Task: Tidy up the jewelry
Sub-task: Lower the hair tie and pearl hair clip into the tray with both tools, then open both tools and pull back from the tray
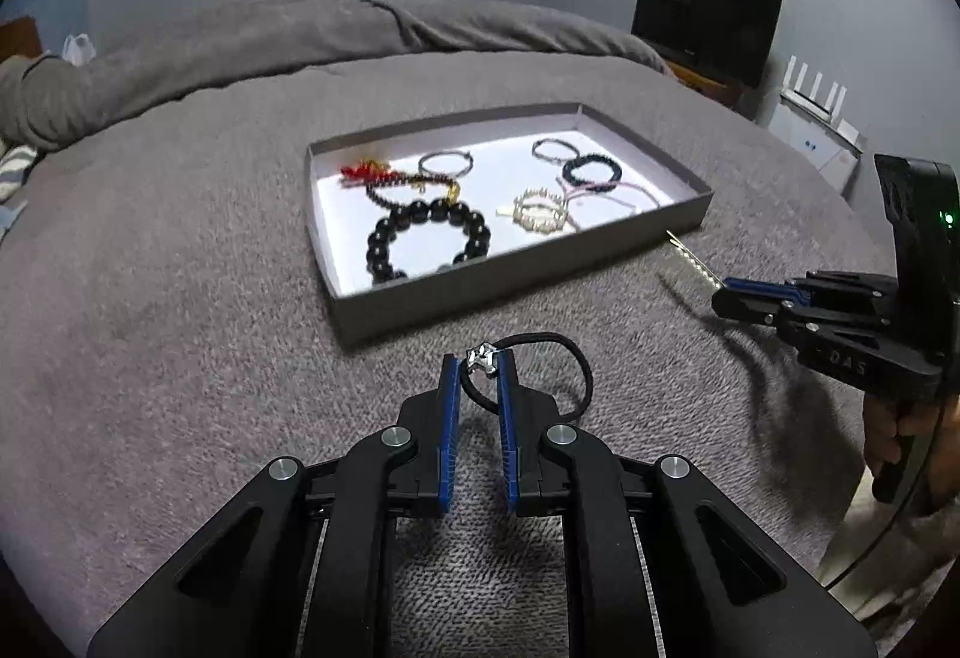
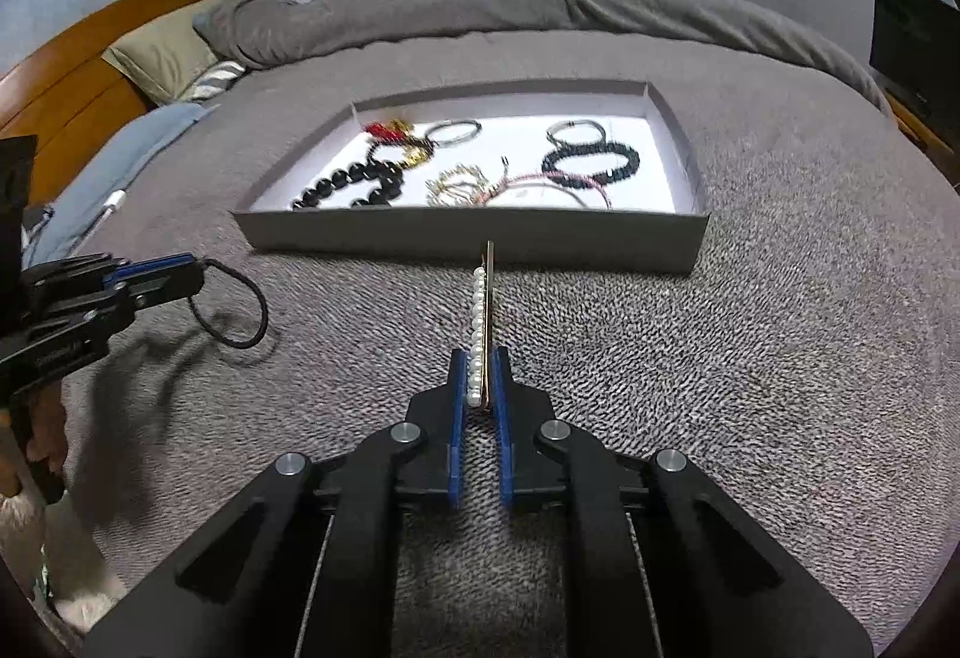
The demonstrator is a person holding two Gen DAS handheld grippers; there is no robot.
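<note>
With the right gripper [image 2: 480, 358] clamped on the pearl hair clip [image 2: 485, 310] and the left gripper [image 1: 478, 361] on the black hair tie [image 1: 558, 358], lift both clear over the tray's near wall [image 2: 468, 238].

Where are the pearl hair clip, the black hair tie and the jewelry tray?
pearl hair clip [image 2: 480, 322], right wrist view, pearl row.
black hair tie [image 1: 579, 358], left wrist view, elastic loop.
jewelry tray [image 2: 468, 238], right wrist view, near wall.

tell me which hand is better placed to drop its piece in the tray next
Right, probably. The right tongs grip the pearl hair clip, whose tip nearly reaches the tray's near wall, straight ahead. The left tongs hold the black hair tie opposite the tray's corner, off-centre.
</note>
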